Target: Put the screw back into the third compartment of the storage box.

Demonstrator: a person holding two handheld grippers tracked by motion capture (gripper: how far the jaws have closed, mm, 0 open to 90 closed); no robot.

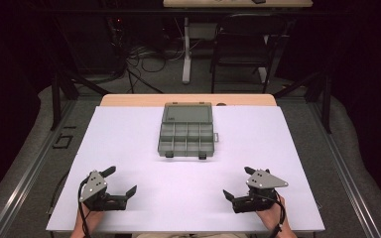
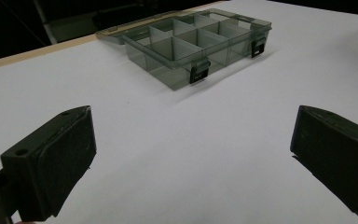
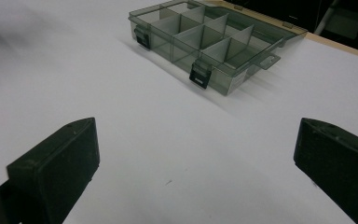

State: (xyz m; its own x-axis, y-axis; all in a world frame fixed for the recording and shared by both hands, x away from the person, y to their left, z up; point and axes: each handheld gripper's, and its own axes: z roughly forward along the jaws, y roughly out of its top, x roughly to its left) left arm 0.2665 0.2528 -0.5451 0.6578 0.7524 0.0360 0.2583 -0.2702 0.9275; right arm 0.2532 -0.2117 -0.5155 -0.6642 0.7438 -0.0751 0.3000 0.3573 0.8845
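A smoky grey plastic compartment box (image 1: 185,150) sits at the far middle of the white table top (image 1: 129,134). Its lid (image 1: 187,113) lies open and flat behind it, and its compartments look empty. Two black latches hang on its front wall. My left gripper (image 1: 122,180) rests near the front left edge, open and holding nothing. My right gripper (image 1: 237,182) mirrors it at the front right, also open and holding nothing. In the left gripper view the box (image 2: 228,56) lies far ahead of the open left gripper (image 2: 191,154). The right gripper view has the box (image 3: 172,53) ahead of the open right gripper (image 3: 196,158).
A white sheet covers the table, and a strip of bare wood (image 1: 129,100) shows along the far edge. Beyond the table stand a black chair (image 1: 240,44) and a white table leg (image 1: 186,49), with cables (image 1: 139,59) on the floor.
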